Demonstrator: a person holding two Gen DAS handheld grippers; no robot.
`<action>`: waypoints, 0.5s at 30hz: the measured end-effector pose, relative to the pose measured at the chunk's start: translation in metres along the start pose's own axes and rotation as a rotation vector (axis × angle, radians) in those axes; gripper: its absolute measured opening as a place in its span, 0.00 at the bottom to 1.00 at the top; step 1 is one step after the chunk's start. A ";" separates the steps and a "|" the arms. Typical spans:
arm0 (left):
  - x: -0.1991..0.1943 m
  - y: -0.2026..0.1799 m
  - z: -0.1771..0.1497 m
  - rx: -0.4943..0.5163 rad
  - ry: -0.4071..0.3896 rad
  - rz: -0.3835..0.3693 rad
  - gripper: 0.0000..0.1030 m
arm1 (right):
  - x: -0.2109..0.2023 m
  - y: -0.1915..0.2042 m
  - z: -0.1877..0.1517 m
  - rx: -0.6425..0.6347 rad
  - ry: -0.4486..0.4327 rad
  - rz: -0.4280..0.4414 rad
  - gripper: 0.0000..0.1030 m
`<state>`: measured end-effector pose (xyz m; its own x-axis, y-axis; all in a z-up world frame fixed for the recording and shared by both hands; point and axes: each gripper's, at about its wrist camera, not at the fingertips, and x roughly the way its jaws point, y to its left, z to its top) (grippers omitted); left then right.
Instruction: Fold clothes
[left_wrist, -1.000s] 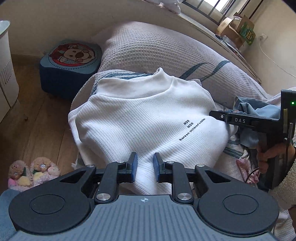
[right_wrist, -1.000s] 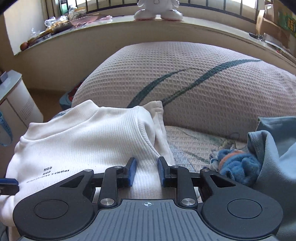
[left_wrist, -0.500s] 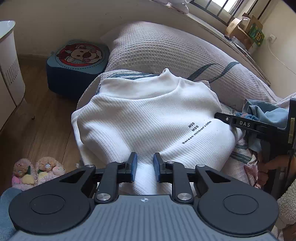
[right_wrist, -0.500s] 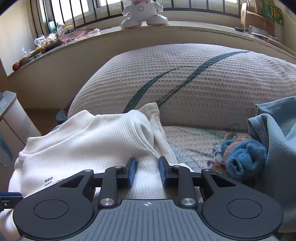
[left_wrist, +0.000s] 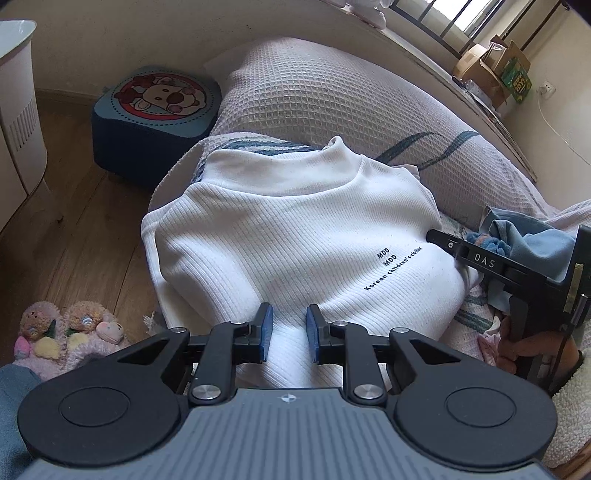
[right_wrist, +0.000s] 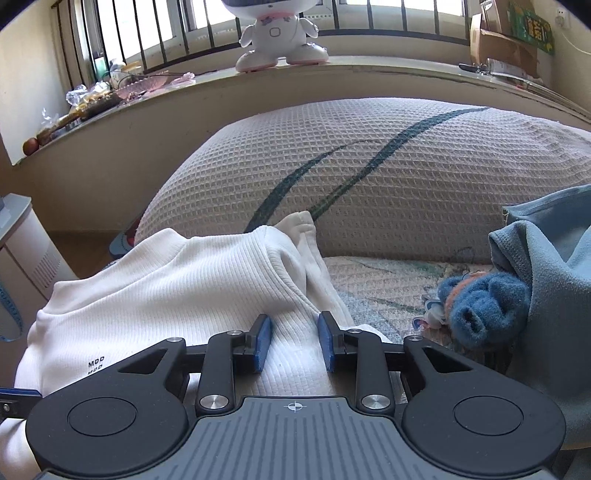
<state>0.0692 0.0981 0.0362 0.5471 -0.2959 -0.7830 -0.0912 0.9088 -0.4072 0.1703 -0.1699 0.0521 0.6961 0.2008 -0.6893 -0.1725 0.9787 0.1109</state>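
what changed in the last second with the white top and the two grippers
The right gripper has widened its jaws, which are opening over the white top, loosening on the ribbed fabric between them. The left gripper stays as narrow as before on the top's near edge. The top, pillow and blue clothes lie unchanged.

White ribbed top (left_wrist: 295, 240), dark lettering; beige waffle pillow (right_wrist: 388, 177), teal stripes; blue-padded black tongs (left_wrist: 287, 326).
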 end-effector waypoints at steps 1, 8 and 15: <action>0.000 0.001 0.000 -0.008 0.000 -0.004 0.19 | 0.000 0.001 0.000 0.002 -0.003 -0.002 0.28; -0.002 0.006 0.001 -0.070 0.000 -0.027 0.21 | 0.001 0.001 -0.002 -0.002 -0.019 -0.003 0.29; -0.036 -0.011 0.011 -0.030 0.009 -0.052 0.83 | -0.001 0.007 0.000 -0.009 -0.014 -0.020 0.32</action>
<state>0.0591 0.1018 0.0743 0.5443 -0.3453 -0.7645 -0.0876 0.8830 -0.4612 0.1687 -0.1634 0.0537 0.7092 0.1819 -0.6811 -0.1645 0.9822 0.0910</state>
